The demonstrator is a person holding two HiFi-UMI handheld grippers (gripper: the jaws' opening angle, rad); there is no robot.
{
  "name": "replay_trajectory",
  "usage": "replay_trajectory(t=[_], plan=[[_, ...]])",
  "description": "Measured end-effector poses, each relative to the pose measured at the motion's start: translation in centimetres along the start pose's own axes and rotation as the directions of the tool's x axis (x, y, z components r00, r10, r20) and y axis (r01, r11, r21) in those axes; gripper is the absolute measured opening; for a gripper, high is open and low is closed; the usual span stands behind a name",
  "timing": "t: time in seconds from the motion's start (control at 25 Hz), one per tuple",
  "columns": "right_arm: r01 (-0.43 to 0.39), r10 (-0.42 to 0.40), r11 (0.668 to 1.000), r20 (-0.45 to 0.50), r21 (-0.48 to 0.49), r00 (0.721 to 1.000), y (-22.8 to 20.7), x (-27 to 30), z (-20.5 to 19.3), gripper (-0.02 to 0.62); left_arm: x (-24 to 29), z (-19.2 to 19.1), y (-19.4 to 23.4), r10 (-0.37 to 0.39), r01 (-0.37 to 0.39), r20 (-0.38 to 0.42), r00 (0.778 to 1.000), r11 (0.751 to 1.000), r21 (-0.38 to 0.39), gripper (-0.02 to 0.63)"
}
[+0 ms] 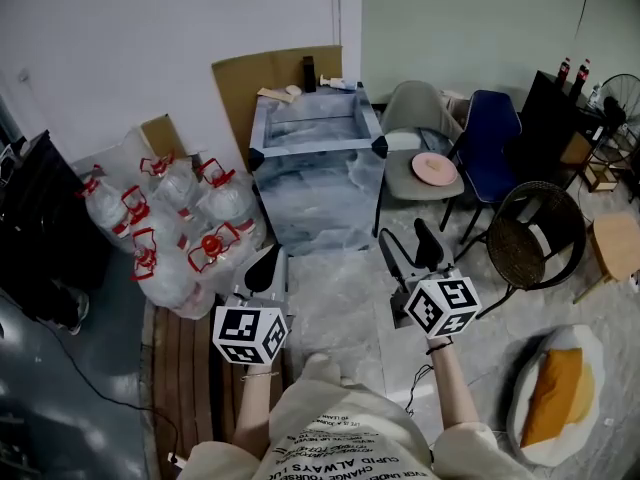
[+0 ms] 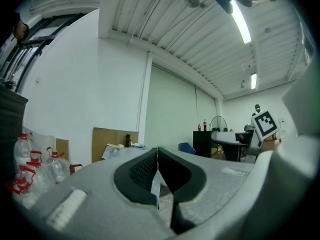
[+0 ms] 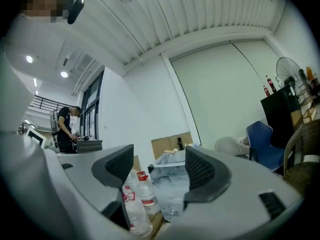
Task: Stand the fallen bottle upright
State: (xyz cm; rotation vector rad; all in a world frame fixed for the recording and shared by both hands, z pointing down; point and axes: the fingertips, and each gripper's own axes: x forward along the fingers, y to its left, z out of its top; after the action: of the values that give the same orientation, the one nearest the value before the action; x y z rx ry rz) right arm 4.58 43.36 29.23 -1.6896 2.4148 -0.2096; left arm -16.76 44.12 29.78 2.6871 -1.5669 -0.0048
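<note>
Our left gripper (image 1: 266, 267) is pinched shut and our right gripper (image 1: 404, 232) gapes wide, short of the bottles (image 1: 170, 218).

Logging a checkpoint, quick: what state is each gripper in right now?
Left gripper: closed, nothing held.
Right gripper: open, empty.

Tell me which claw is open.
The right claw: its jaws stand apart with nothing between them, while the left claw has its jaws together.
</note>
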Motion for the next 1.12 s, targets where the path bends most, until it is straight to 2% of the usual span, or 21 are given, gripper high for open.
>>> replay_trajectory(t=[0.44,1.12], plan=[[-0.015,0.015,1.000,-0.061,-0.013,0.998,-2.3,4.8,-2.2,0.307,3.8,-1.8,2.4,0.022,-0.023,-0.029,0.999,1.000,-0.016,0.026],[0.019,-0.018,1.000,-0.072,0.016,0.997,-11.3,21.3,-1.2,0.307,23.2,-0.8,9.1,-0.030,0.028,-0.038,0.999,0.999,-0.041,0.026]])
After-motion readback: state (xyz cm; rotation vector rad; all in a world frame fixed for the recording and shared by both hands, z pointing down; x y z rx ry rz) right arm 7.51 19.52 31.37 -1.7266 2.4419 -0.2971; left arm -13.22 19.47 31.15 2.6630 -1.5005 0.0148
